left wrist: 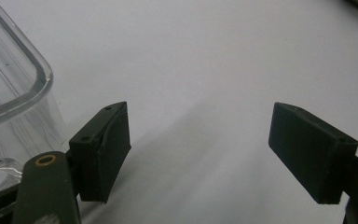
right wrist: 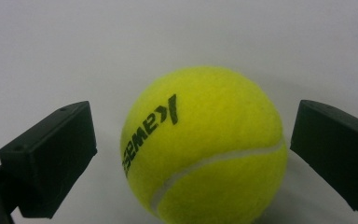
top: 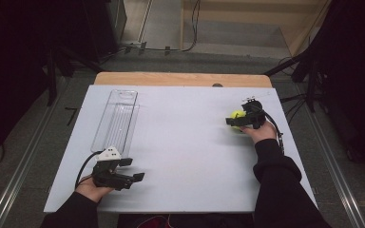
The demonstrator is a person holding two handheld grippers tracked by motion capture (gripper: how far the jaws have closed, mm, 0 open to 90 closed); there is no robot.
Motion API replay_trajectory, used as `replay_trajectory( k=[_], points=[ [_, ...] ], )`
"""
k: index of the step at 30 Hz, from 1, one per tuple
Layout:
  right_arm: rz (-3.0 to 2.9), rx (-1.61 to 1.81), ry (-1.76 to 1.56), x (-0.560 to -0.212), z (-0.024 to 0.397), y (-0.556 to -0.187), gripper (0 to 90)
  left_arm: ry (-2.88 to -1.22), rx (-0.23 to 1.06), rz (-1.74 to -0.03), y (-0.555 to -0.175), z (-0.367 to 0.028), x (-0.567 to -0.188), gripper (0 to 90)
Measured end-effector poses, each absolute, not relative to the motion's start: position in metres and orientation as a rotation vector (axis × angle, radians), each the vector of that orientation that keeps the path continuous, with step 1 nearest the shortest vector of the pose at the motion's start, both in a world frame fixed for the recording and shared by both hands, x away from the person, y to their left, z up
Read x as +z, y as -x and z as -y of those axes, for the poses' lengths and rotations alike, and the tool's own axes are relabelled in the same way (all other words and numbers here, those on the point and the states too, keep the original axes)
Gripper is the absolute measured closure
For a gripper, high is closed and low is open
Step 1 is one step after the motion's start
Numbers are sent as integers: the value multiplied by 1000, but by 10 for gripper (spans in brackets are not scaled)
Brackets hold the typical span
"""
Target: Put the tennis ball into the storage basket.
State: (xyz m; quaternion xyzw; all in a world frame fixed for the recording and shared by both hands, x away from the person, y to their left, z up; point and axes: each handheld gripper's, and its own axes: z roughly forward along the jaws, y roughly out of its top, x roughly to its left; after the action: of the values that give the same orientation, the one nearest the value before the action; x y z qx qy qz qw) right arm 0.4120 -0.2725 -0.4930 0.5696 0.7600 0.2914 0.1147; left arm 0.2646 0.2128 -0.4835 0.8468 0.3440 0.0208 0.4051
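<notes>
A yellow tennis ball (top: 236, 115) (right wrist: 204, 145) rests on the white table top (top: 185, 142) at the right. My right gripper (top: 235, 122) (right wrist: 193, 154) is open around it, one jaw on each side, with a small gap between each pad and the ball. My left gripper (top: 133, 168) (left wrist: 198, 149) stands open over bare table near the front left, nothing between its jaws. A long clear plastic tray (top: 116, 121) (left wrist: 9, 93) lies just beyond the left gripper, and it looks empty.
The white top lies on a wooden table whose far edge (top: 183, 78) shows beyond it. Dark stands and cables (top: 294, 66) surround the table on the floor. A wide bare stretch of table separates the two grippers.
</notes>
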Motion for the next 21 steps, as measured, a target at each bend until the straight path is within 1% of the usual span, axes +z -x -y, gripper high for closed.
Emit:
replay_trajectory(
  k=[8,9,10,13,14,18,20,21],
  points=[
    [-2234,844,-1673,-495,271,-411,0,-2138,52,-867,-265,-213,-483,211],
    [-2233,845,-1676,-495,271,-411,24,-2137,51,-867,-265,-213,-483,211],
    [-2230,855,-1675,-495,271,-411,67,-2137,52,-867,-265,-213,-483,211],
    [-2227,863,-1675,-495,272,-411,68,-2138,52,-867,-265,-213,-483,211],
    [-2228,860,-1680,-495,272,-411,104,-2138,52,-867,-265,-213,-483,211],
    [-2229,869,-1668,-495,274,-410,137,-2138,52,-867,-265,-213,-484,211],
    [-2225,863,-1668,-495,274,-409,206,-2138,52,-867,-265,-213,-484,211],
    [-2219,860,-1666,-495,275,-409,220,-2138,52,-868,-265,-213,-484,211]
  ],
)
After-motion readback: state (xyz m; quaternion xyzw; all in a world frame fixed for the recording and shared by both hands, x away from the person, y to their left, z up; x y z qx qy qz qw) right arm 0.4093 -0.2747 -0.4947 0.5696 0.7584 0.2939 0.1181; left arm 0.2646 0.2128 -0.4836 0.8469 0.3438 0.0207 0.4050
